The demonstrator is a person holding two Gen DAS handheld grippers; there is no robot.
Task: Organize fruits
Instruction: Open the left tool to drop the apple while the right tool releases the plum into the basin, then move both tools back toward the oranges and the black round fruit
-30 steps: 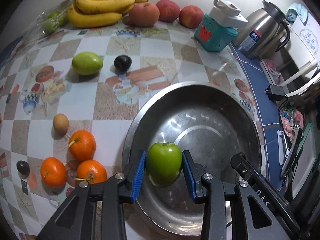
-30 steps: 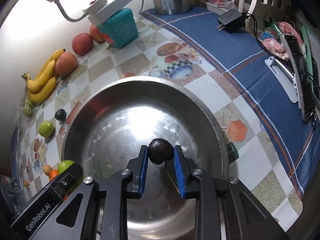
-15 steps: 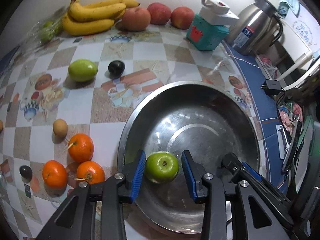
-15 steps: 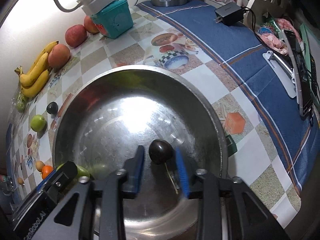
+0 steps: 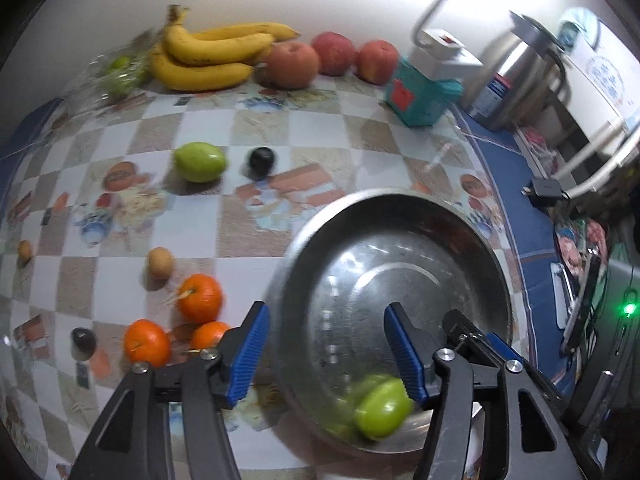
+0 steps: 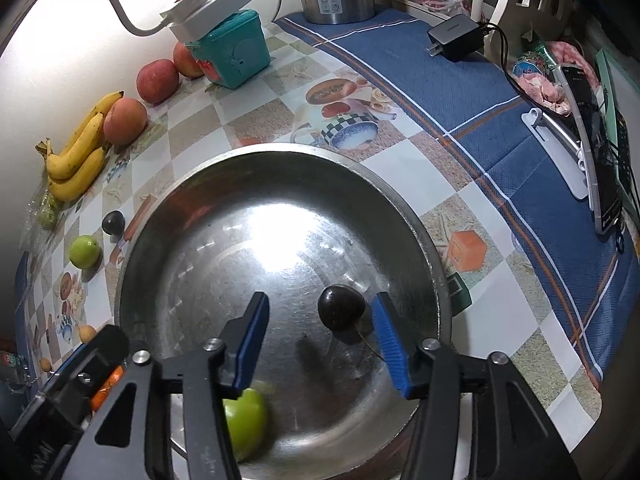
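Note:
A steel bowl (image 5: 472, 240) (image 6: 404, 216) sits on the patterned table. A green apple (image 5: 382, 410) (image 6: 246, 420) lies loose at the bowl's near side, motion-blurred. A dark plum (image 6: 341, 307) lies inside the bowl between my right fingers, untouched. My left gripper (image 5: 326, 350) is open and empty above the bowl's left rim. My right gripper (image 6: 320, 340) is open over the bowl. On the table lie three oranges (image 5: 199, 297), a second green fruit (image 5: 199, 161), a dark plum (image 5: 261, 159), bananas (image 5: 208, 56) and red apples (image 5: 292, 64).
A teal box (image 5: 420, 94) with a white power strip, a steel kettle (image 5: 516, 76) and a black charger (image 6: 456, 38) stand at the back and right. Small brown fruits (image 5: 160, 263) and a dark fruit (image 5: 83, 340) lie at the left. A phone (image 6: 596, 152) lies at far right.
Both grippers opened. The green apple dropped from my left gripper and rolled to the bowl's near side. The dark plum dropped from my right gripper into the bowl.

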